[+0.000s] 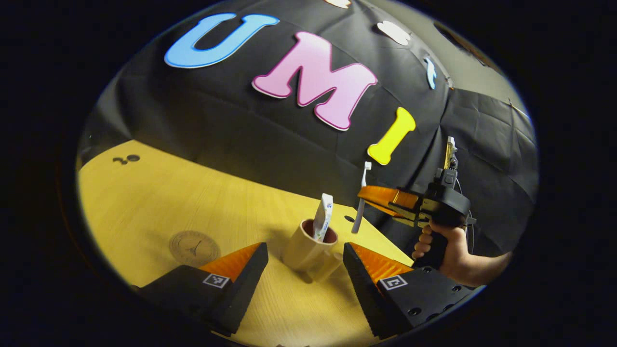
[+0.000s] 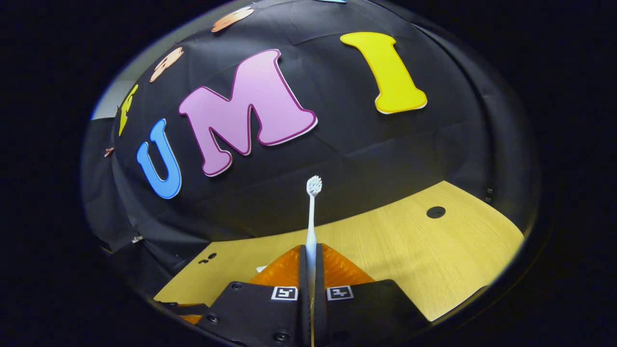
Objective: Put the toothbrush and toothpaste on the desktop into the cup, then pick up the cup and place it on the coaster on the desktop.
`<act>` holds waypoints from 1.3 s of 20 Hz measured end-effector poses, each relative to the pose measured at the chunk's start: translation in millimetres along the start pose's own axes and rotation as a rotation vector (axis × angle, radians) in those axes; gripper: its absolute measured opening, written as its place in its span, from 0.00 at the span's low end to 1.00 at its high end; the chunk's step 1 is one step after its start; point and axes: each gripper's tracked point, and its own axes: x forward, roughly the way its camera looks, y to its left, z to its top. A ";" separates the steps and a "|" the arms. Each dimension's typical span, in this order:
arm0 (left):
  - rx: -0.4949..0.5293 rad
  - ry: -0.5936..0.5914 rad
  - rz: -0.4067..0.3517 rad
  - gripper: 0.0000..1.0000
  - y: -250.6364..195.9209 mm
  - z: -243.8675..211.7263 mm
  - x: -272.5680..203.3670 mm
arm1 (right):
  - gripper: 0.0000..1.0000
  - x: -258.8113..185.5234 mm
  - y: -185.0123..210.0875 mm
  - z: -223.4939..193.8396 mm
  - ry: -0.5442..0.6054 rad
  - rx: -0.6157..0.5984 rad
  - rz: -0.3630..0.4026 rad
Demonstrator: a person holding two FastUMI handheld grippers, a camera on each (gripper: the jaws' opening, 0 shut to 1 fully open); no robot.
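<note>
Right gripper (image 2: 311, 262) clamped on the brush (image 2: 312, 217), held upright just beside the cup (image 1: 308, 248): needs lowering handle-first into the mouth, next to the paste (image 1: 323, 217), without tipping.

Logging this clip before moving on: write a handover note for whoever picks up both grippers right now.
Right gripper: shut on the toothbrush, held upright with bristles up, in the air beside the cup.
Left gripper: open, fingers on either side of the cup, not gripping it.
Cup stands on the desktop, off the coaster.
Done: toothpaste stands in the cup.
Left: drop the toothbrush into the cup, then carry the cup onto the coaster.
</note>
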 end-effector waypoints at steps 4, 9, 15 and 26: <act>-0.056 -0.012 0.010 0.96 9.9 -1.0 -15.9 | 0.07 15.3 7.3 -21.9 0.001 -0.010 -0.004; -0.045 -0.024 0.018 0.97 14.9 3.1 -14.3 | 0.07 13.6 16.9 -48.5 -0.018 -0.038 0.010; -0.028 -0.004 0.011 0.97 10.6 -2.2 -10.5 | 0.11 -0.8 16.5 -80.5 -0.039 -0.142 -0.018; -0.025 0.038 0.060 0.97 7.3 -5.1 -26.4 | 0.83 -38.4 22.2 -112.9 0.122 -0.135 0.022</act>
